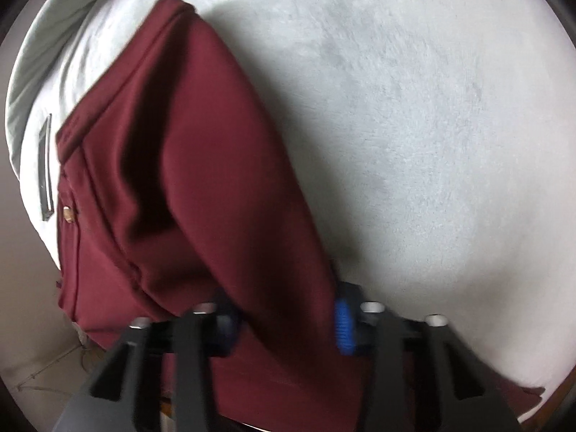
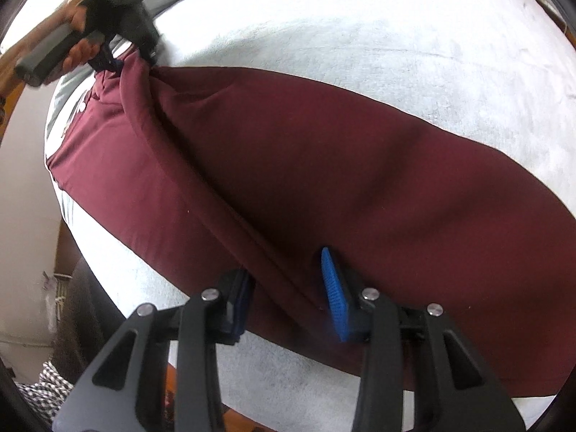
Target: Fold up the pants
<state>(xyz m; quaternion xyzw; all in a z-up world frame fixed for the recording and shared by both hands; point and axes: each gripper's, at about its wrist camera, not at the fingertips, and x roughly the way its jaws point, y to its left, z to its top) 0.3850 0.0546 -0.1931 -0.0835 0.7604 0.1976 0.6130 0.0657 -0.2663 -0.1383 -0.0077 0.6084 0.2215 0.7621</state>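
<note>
The left tongs (image 1: pixel 288 327) are clenched on a raised fold of the maroon pants (image 1: pixel 187 187); cloth fills the gap between the blue ribbed pads (image 1: pixel 343 327) and drapes away from them in a loose ridge. In the right wrist view, the same tongs appear at the upper left, gripped by a hand (image 2: pixel 81 54), with the pants gathered into a bunch at their tips.

The right tongs (image 2: pixel 288 298) are closed on a long crease of the pants near the closer edge of the garment. The cloth is pinched between the pads (image 2: pixel 333 295), one bright blue, the other in shadow.

The pants lie stretched across a bed covered with a pale grey fleecy blanket (image 2: pixel 396 43), running from the bunched end at the left tongs to the lower right of that view. The waistband (image 1: pixel 108 82) sits at the far end from the left camera, with a small round button (image 1: pixel 67 214) near its edge.

Beside the waistband lies a flat dark rectangular object (image 1: pixel 46 165) on the blanket; what it is cannot be told. A grey pillow or bedding roll (image 1: pixel 54 36) borders the bed's far edge. Below the bed's near edge, a checked cloth (image 2: pixel 46 388) shows at the lower left.
</note>
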